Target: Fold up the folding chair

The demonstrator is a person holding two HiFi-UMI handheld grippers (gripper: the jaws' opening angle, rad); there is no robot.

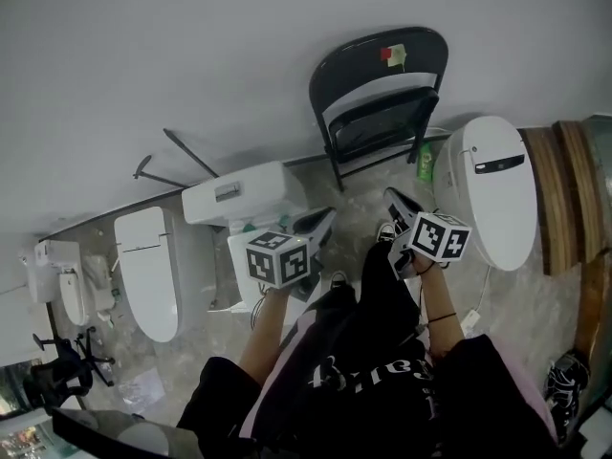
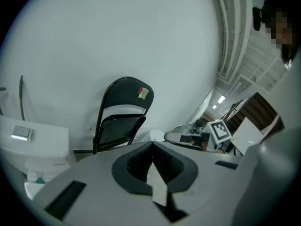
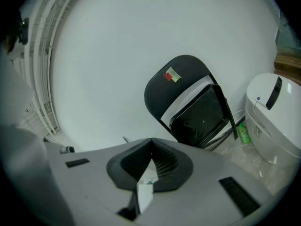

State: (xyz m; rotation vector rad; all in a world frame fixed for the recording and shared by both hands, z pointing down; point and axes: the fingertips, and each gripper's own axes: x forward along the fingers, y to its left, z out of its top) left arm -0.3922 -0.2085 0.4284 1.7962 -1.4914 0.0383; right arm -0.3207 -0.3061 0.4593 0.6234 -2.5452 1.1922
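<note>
The black folding chair (image 1: 381, 98) leans folded flat against the white wall, seat swung up against the back, with a red and green sticker on the backrest. It also shows in the left gripper view (image 2: 120, 121) and the right gripper view (image 3: 196, 108). My left gripper (image 1: 323, 221) is shut with nothing in it and hangs well short of the chair, below and to its left. My right gripper (image 1: 398, 203) is shut too, empty, near the chair's lower right. In both gripper views the jaws (image 2: 151, 146) (image 3: 151, 141) meet with nothing between them.
A white toilet (image 1: 498, 187) stands right of the chair, with a green bottle (image 1: 426, 163) between them. A toilet tank (image 1: 232, 196) and another toilet (image 1: 148, 272) sit to the left. Wooden boards (image 1: 562, 194) line the right edge. The person's legs fill the bottom.
</note>
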